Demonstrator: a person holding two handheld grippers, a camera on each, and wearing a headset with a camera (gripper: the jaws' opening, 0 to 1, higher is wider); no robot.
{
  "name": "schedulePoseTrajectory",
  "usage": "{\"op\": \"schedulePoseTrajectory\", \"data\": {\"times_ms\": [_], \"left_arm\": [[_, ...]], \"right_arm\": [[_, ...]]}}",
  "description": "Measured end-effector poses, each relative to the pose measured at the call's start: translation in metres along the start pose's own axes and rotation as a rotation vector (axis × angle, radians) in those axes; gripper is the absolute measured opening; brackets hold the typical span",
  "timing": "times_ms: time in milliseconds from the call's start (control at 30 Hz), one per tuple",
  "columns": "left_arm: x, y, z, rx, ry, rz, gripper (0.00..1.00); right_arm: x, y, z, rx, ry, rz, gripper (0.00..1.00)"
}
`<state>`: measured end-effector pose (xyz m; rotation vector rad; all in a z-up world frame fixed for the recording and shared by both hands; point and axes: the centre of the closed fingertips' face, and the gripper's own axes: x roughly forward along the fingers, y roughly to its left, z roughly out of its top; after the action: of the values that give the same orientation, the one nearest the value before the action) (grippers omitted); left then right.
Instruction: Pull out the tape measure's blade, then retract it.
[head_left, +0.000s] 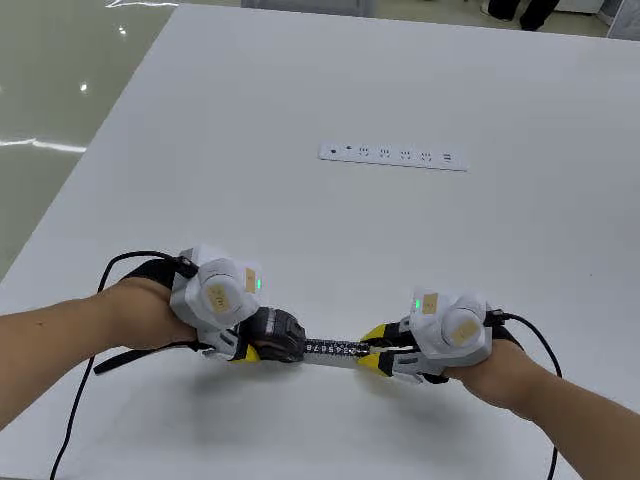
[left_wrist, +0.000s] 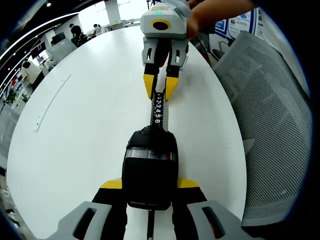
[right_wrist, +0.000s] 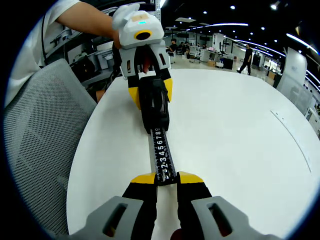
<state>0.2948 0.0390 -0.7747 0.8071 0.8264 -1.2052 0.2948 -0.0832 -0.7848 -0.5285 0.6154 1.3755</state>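
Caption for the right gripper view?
Right hand-held gripper pinches the blade pulled from the tape measure in the left hand-held gripper.

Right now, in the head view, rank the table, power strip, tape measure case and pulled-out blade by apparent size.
1. Table
2. Power strip and tape measure case: too close to rank; strip longer but farther, case partly covered
3. Blade, clearly smallest

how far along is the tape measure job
Done: the left claw grips the tape measure and the right claw pinches the tip of the blade. In hand: the pull, with only a short numbered stretch of blade out between them. Left: probably more pulling, then retracting the blade.
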Motion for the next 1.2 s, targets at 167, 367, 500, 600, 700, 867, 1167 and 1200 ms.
{"op": "schedulePoseTrajectory", "data": {"times_ms": [167,367,500,600,700,867,1167,1200], "left_arm": [[0.000,0.000,0.001,0.000,0.000,-0.001,0.31],[0.001,0.000,0.001,-0.001,0.000,0.000,0.31],[0.001,-0.001,0.001,-0.001,-0.001,0.000,0.31],[0.001,-0.001,0.001,-0.001,-0.001,0.000,0.31],[0.001,-0.001,0.001,-0.002,-0.001,0.000,0.31],[0.001,-0.001,0.001,-0.003,-0.002,0.001,0.31],[0.001,-0.001,0.001,-0.004,-0.002,-0.001,0.31],[0.001,-0.001,0.002,-0.004,-0.002,-0.002,0.31]], "right_arm": [[-0.004,-0.001,-0.004,0.004,0.004,-0.003,0.10],[-0.007,-0.002,-0.007,0.006,0.008,-0.007,0.10],[-0.009,-0.002,-0.009,0.007,0.010,-0.009,0.10],[-0.010,-0.002,-0.010,0.008,0.012,-0.010,0.10],[-0.012,-0.003,-0.011,0.009,0.013,-0.013,0.10],[-0.014,-0.003,-0.012,0.013,0.014,-0.016,0.10],[-0.016,-0.004,-0.016,0.014,0.020,-0.016,0.10],[-0.017,-0.004,-0.017,0.015,0.021,-0.016,0.10]]}}
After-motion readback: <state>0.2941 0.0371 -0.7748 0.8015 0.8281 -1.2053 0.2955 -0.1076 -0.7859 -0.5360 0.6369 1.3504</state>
